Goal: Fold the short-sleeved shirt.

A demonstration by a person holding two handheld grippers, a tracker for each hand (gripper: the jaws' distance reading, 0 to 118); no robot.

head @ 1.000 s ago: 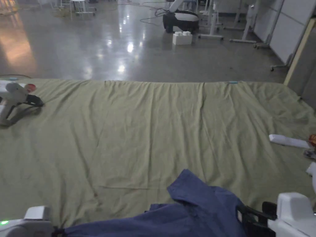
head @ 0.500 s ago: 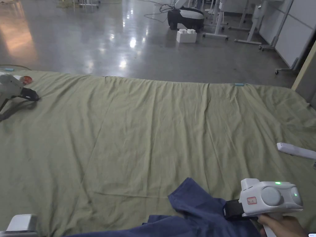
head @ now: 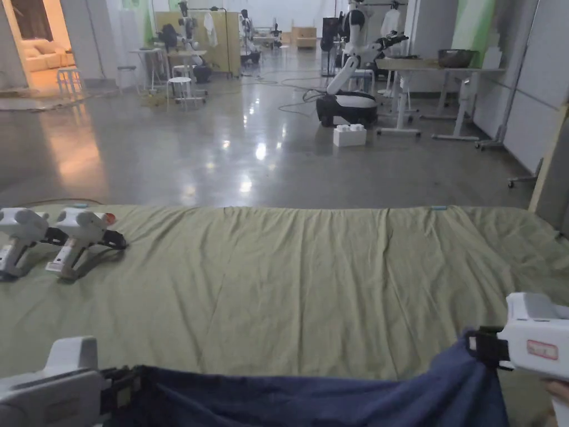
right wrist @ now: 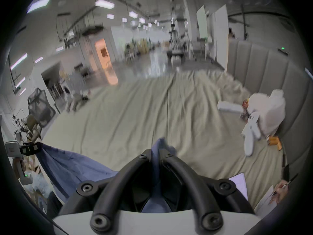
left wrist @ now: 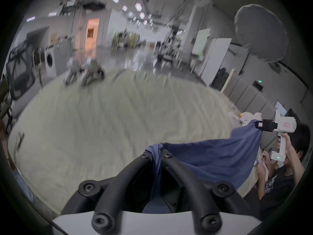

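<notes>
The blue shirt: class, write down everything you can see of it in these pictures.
The blue shirt is soft, thin, plain dark-blue cloth. It hangs stretched between two tongs: the left tongs and the right tongs each pinch a bunched edge, both shut on it. Its top edge sags slightly between them, above the near side of the olive sheet. Sleeves and collar cannot be made out.

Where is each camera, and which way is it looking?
Head view: on the person's head, looking across the green sheet toward the hall; the left gripper and right gripper show at the bottom corners.
Left gripper view: rides on the left gripper, looking past its shut jaws along the blue shirt; the right gripper and the hand holding it show far right.
Right gripper view: rides on the right gripper, same direction; the left gripper shows far left.
Shared: the shirt stretched between both grippers, over the sheet.
</notes>
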